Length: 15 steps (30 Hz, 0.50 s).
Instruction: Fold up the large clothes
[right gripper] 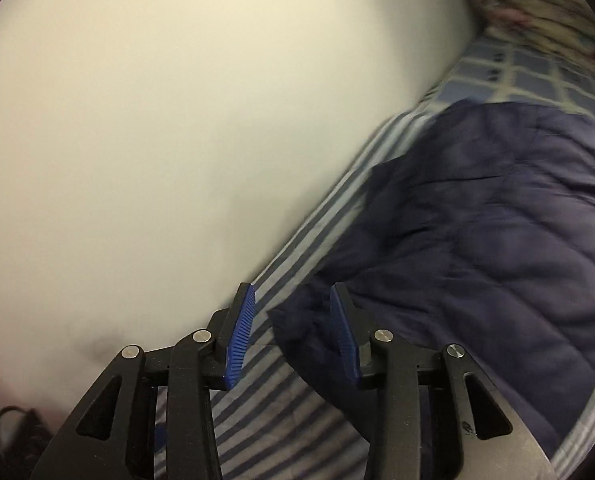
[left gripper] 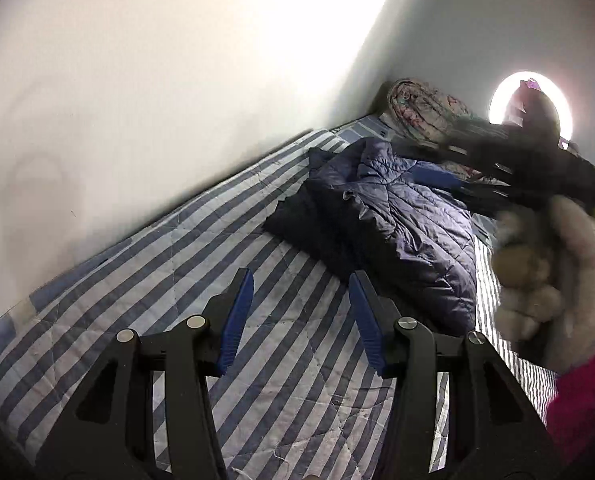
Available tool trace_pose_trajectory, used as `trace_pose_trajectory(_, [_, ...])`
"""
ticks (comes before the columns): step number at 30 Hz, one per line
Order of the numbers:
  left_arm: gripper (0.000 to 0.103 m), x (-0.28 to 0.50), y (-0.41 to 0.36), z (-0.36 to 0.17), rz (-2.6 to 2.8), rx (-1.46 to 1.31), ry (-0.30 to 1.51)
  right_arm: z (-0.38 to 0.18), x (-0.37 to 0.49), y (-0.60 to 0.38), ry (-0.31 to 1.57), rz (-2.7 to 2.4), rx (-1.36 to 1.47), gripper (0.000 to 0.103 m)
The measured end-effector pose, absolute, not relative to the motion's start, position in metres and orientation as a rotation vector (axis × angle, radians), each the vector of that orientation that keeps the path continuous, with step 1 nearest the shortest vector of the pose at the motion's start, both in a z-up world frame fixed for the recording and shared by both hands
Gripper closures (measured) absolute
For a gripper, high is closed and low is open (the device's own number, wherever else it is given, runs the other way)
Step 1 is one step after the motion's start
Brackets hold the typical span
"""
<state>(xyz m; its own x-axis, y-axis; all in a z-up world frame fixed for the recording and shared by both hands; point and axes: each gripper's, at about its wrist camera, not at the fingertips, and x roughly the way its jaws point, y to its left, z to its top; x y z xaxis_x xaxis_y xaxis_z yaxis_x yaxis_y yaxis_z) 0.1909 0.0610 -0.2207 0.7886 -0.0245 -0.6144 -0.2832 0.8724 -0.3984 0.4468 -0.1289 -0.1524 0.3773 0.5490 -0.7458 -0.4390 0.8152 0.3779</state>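
Observation:
A dark navy quilted jacket (left gripper: pixel 393 216) lies crumpled on the striped bed (left gripper: pixel 185 264), with a dark sleeve or hem spread to the left. My left gripper (left gripper: pixel 301 284) is open and empty, above the bed just short of the jacket's near edge. The right gripper (left gripper: pixel 445 180) shows blurred above the jacket's far side, held by a hand in a fuzzy beige sleeve (left gripper: pixel 549 280). In the right wrist view the right gripper (right gripper: pixel 293 300) is open and empty, with the jacket (right gripper: pixel 477 232) close ahead and the jacket's near edge between its fingers.
A white wall (left gripper: pixel 137 100) runs along the bed's left side. A rolled floral quilt (left gripper: pixel 429 112) lies at the head of the bed over a checked pillow (right gripper: pixel 537 76). A bright ring light (left gripper: pixel 533 100) glares at the right. Dark cables (right gripper: pixel 21 436) sit low left.

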Motion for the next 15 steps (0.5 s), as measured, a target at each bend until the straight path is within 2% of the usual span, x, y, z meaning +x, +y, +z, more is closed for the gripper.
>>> trace_pose_trajectory(2, [0.051,0.199,0.058,-0.223,0.13,-0.503,0.671,-0.146,0.437,-0.167,0.975,0.531,0.143,0.064])
trace_pose_trajectory(3, [0.051,0.203,0.057,-0.222,0.116,-0.507,0.675,-0.147,0.429,-0.187,0.969,0.474,0.158,0.057])
trace_pose_trajectory(6, [0.051,0.217,0.054,-0.211,0.088,-0.515,0.661,-0.161,0.412,-0.249,0.977,0.334,0.222,0.046])
trace_pose_trajectory(12, [0.051,0.282,0.032,-0.176,0.053,-0.317,0.586,-0.205,0.407,-0.321,1.046,0.263,0.442,0.043])
trace_pose_trajectory(15, [0.051,0.337,0.027,-0.185,0.064,-0.236,0.644,-0.225,0.399,-0.32,1.045,0.291,0.541,0.042])
